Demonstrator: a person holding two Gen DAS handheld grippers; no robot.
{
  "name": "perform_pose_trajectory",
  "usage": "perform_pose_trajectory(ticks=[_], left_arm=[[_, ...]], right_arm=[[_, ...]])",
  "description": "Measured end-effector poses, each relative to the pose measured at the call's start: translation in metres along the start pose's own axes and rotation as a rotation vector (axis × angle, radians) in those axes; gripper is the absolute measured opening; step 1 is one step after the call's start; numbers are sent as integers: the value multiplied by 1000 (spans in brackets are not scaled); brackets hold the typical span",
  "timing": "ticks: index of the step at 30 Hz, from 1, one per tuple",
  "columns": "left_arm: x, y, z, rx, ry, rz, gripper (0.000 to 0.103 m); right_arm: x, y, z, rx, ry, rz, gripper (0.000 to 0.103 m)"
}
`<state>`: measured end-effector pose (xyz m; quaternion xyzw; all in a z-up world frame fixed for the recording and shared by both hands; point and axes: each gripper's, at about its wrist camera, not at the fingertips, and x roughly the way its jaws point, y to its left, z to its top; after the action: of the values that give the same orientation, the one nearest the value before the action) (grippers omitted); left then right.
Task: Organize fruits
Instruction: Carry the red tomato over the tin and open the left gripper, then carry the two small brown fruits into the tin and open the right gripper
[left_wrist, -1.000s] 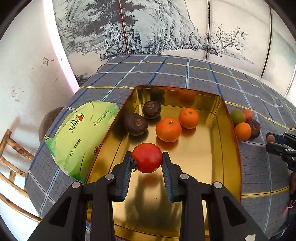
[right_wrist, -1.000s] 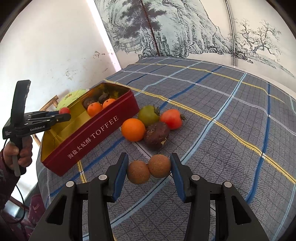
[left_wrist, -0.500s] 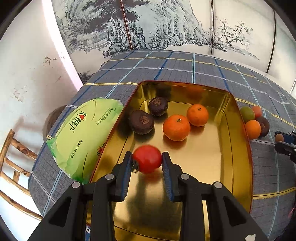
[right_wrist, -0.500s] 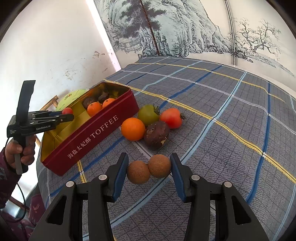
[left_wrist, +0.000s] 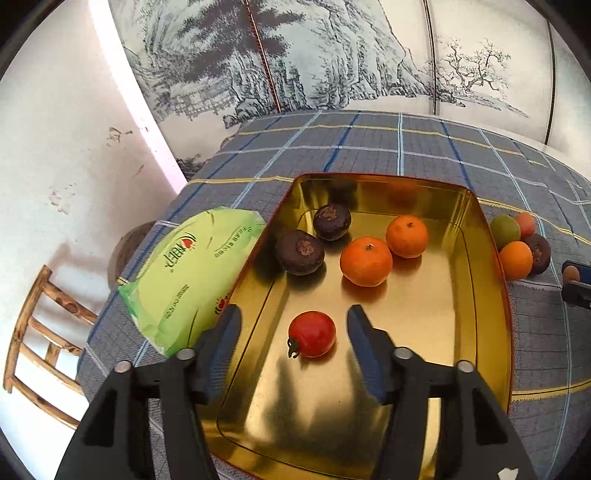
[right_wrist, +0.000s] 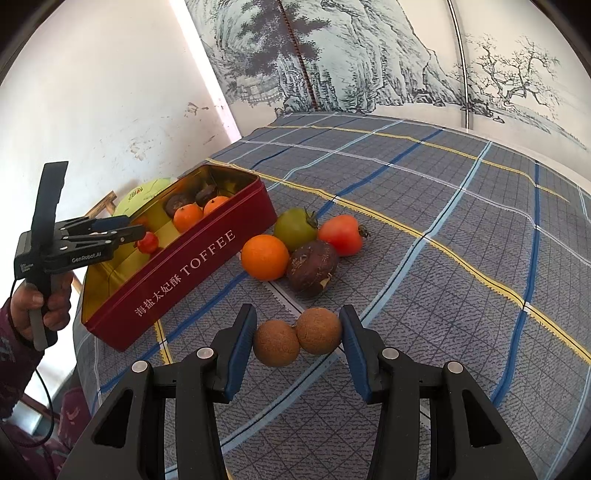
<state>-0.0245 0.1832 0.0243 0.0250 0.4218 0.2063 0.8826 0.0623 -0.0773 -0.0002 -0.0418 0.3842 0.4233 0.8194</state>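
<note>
Gold-lined, the red toffee tin (left_wrist: 476, 258) sits on the checked cloth of the counter (right_wrist: 424, 206), with a small red tomato (left_wrist: 312, 334) lying on its floor between the spread fingers of the left tool (left_wrist: 293, 332), touching neither. Two oranges (left_wrist: 365, 261) and two dark fruits (left_wrist: 300, 252) lie farther back in the tin. The right tool (right_wrist: 298, 339) stands wide around two brown round fruits (right_wrist: 318, 331) on the cloth; a loose fruit pile (right_wrist: 312, 267) lies just beyond them. A green packet (left_wrist: 188, 273) rests beside the tin.
</note>
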Motion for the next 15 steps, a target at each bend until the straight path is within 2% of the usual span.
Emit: perform_pose_trajectory(ticks=[2, 7, 12, 15], left_arm=[[-6, -1, -2, -4, -14, 10, 67], [-22, -3, -6, -38, -40, 1, 70], [-37, -11, -9, -31, -64, -3, 78], [-44, -14, -12, -29, -72, 1, 79]], right_arm=[[0, 0, 0, 0, 0, 1, 48], [0, 0, 0, -2, 1, 1, 48], [-1, -1, -1, 4, 2, 0, 48], [-3, 0, -3, 9, 2, -3, 48]])
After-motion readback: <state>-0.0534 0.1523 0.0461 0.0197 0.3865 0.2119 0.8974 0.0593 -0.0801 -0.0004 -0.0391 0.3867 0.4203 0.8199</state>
